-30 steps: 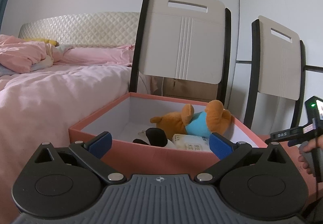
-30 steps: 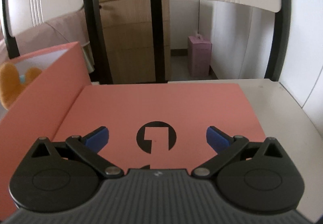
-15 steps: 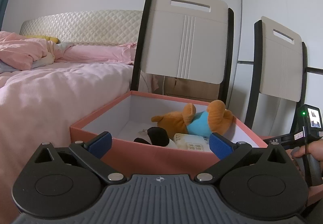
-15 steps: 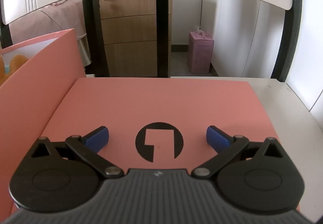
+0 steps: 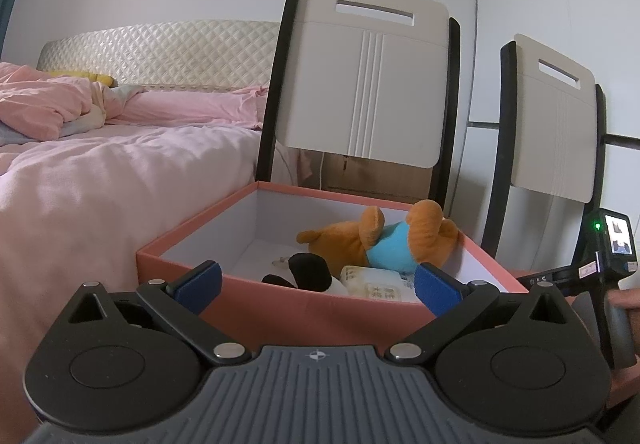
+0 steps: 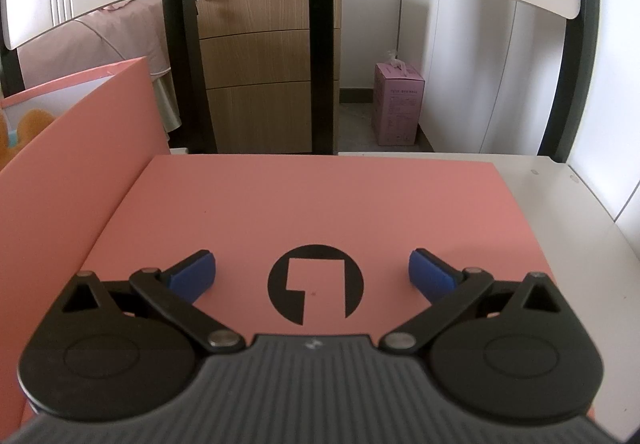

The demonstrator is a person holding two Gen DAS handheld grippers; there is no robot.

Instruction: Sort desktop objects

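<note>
From the left wrist camera, the left claw [image 5: 318,282] stands with its blue fingers spread wide apart and nothing between them, just in front of the near wall of an open pink box [image 5: 280,308]. Inside the box lie an orange plush toy [image 5: 360,240] with a light blue middle, a black and white plush [image 5: 310,272] nearer the front wall, and a pale packet with printed characters [image 5: 376,286] just beside both. Two chair backs [image 5: 368,72], cream panels on black frames, rise behind the box, and a bed with pink bedding [image 5: 100,164] fills the left side. At the far right edge, a hand [image 5: 626,308] grips the handle of the other gripper tool, whose small screen and green light show.

From the right wrist camera, the right claw [image 6: 312,276] is likewise spread wide and empty, hovering low over a flat pink lid [image 6: 320,204] that bears a round black logo [image 6: 316,284]. The lid lies on a white surface [image 6: 592,228], touching or just beside the pink box's side wall on the left, where a bit of the orange plush shows. Beyond the black chair frames stand a wooden drawer cabinet [image 6: 264,60] and a small purple carton [image 6: 398,104] on the floor.
</note>
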